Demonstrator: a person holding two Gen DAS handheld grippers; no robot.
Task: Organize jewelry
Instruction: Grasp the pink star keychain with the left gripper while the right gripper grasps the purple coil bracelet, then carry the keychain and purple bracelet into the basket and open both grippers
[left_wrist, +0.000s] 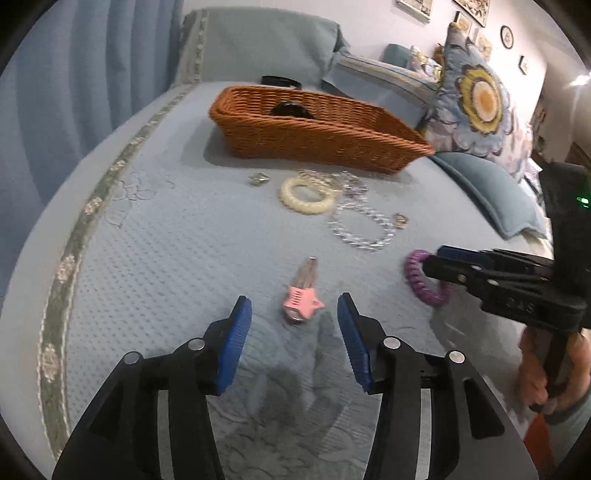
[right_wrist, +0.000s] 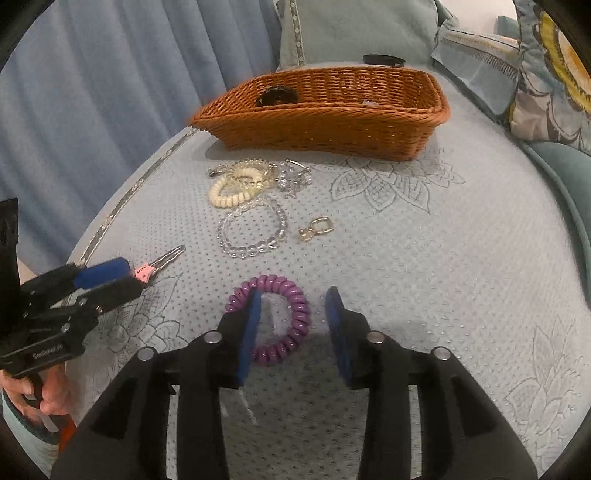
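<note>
purple coil tie (right_wrist: 282, 318) — between right gripper (right_wrist: 293, 306) pads

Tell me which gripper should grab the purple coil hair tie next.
Right. The right gripper is open with one finger inside the purple hair tie; the left gripper is open around the pink star clip.

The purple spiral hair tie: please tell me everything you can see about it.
The purple spiral hair tie is a glossy coil, plastic by its look, closed into a ring. It lies flat on the light blue quilted bedspread, apart from the other jewelry and nearer to the camera than the clear bead bracelet. The right claw is open around it: one blue pad covers the ring's left part, and the other pad stands just outside its right edge. Nothing grips it yet.
</note>
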